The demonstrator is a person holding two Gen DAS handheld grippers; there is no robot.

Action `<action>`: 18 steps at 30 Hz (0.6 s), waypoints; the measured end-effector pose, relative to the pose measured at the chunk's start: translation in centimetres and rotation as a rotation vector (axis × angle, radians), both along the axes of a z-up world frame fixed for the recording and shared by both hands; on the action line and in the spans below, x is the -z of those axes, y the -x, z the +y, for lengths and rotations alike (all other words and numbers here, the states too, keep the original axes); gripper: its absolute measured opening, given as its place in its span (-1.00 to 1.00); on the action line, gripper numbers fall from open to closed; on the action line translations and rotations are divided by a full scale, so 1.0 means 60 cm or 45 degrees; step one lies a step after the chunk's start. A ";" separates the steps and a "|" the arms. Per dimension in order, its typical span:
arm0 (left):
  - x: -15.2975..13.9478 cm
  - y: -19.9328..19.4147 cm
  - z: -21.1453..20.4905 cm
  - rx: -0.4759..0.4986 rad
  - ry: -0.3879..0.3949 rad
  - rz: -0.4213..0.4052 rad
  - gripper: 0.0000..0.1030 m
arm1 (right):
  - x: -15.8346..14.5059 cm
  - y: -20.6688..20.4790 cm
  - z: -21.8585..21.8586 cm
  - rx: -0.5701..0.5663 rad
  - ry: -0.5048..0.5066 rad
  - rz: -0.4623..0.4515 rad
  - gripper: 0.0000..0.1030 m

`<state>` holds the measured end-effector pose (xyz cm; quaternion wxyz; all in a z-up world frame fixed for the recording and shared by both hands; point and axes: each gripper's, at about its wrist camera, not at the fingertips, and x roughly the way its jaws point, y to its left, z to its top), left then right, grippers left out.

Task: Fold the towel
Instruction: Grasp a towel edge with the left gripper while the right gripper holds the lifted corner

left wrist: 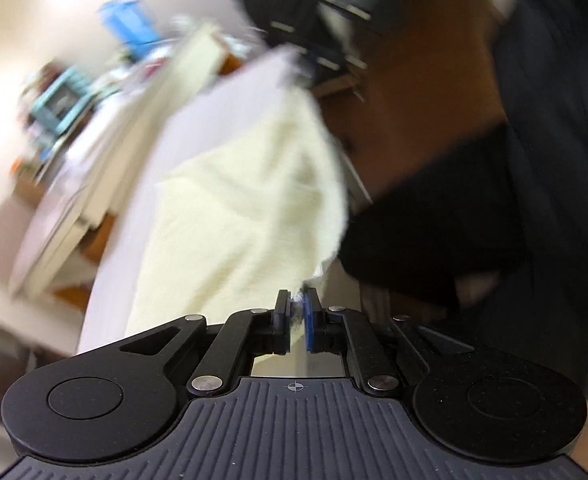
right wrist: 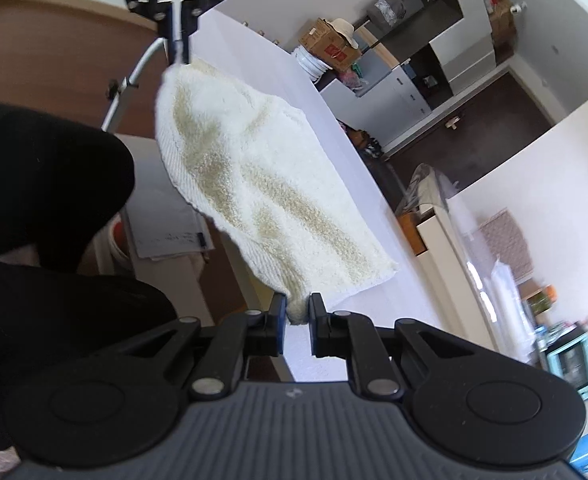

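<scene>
A cream terry towel [right wrist: 262,176] is stretched between my two grippers, its far part lying on the white table [right wrist: 334,128]. My right gripper [right wrist: 296,312] is shut on one near corner of the towel. My left gripper [right wrist: 179,46] shows at the top of the right wrist view, shut on the other corner. In the blurred left wrist view, my left gripper [left wrist: 296,312] pinches the towel [left wrist: 246,200] edge between its pads, and the towel hangs out over the white table [left wrist: 114,276].
A person's dark-clothed legs [right wrist: 46,184] are at the left. A metal frame with papers [right wrist: 166,220] stands under the table edge. Cabinets and boxes [right wrist: 414,60] stand across the room. A teal appliance [right wrist: 570,360] stands at the right.
</scene>
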<state>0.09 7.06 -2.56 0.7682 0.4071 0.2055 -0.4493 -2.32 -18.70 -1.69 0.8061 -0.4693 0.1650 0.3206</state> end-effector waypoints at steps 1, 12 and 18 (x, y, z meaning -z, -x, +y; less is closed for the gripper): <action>-0.004 -0.009 0.011 -0.054 0.059 0.016 -0.87 | -0.002 0.000 -0.001 -0.002 -0.002 0.007 -0.75; -0.010 -0.050 0.051 -0.309 0.374 0.097 -0.87 | -0.019 -0.012 -0.003 -0.045 0.020 0.087 -0.75; -0.036 -0.061 0.044 -0.321 0.387 0.107 -0.87 | 0.007 -0.004 0.010 -0.080 0.092 -0.024 -0.66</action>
